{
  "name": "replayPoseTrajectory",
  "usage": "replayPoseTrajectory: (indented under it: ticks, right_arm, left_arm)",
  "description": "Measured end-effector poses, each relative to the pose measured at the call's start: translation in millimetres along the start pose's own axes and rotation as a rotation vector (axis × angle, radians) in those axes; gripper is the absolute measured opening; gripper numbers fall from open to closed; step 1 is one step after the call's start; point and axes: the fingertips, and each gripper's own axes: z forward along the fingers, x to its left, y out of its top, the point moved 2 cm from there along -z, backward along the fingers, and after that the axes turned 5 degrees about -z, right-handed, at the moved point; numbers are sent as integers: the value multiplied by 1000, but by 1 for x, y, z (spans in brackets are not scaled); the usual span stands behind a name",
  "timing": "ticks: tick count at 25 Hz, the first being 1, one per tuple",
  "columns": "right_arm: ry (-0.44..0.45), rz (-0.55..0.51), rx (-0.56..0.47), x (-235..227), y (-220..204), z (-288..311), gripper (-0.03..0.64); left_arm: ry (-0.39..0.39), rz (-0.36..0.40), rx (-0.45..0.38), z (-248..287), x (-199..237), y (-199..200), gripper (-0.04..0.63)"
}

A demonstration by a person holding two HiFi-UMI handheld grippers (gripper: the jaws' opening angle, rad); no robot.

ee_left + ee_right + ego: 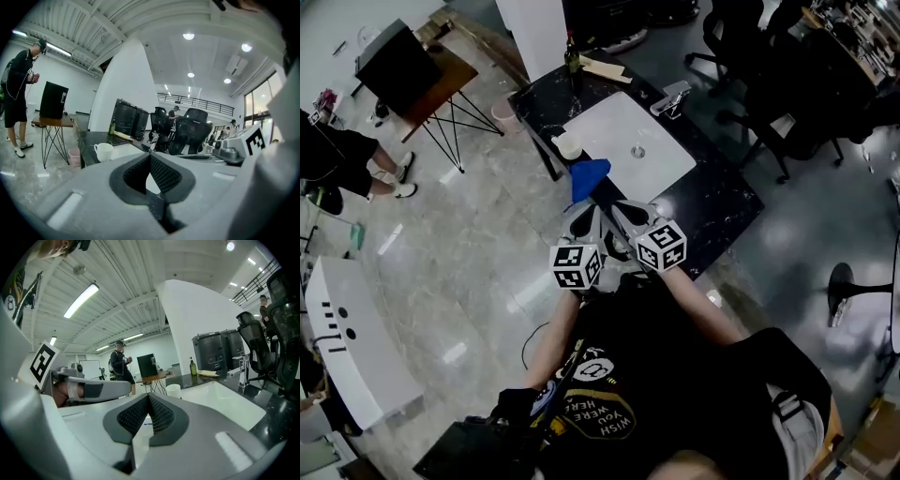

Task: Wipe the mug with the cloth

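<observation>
A white mug (569, 145) stands on the black counter (722, 202), at the left rim of a white sink (628, 141). A blue cloth (589, 178) lies crumpled on the counter's near corner, just in front of the mug. Both grippers hover side by side over that near edge, pointing slightly down. My left gripper (581, 214) (150, 154) is shut and empty, with the mug (104, 151) ahead to its left. My right gripper (619, 208) (149, 397) is also shut on nothing, with the mug (173, 390) just beyond its tips. In both gripper views the cloth is hidden below the jaws.
A green bottle (572, 52) and a faucet (673, 97) stand at the sink's far side. Black office chairs (769, 84) crowd the right. To the left are a black box on a folding table (403, 66), a pink bin (502, 114) and a standing person (337, 159).
</observation>
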Motion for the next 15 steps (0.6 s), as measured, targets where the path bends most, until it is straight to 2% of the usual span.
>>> replayPoseTrajectory:
  ticks: [4,8,13,15]
  right_arm:
    - [0,-13,19,-1,-3,8,2]
    - [-8,-7,58,-1,-12,18,3]
    - [-9,8,50,0,-20,39,19]
    - [2,-7,74,3,-32,48,54]
  left_arm:
    - [3,4,8,2,9,1,5]
    - [-11,-56,61,4,26,-13,5]
    - [-12,-28,70,3,48,-15,5]
    - [-14,-33,73,1,56,-19,5]
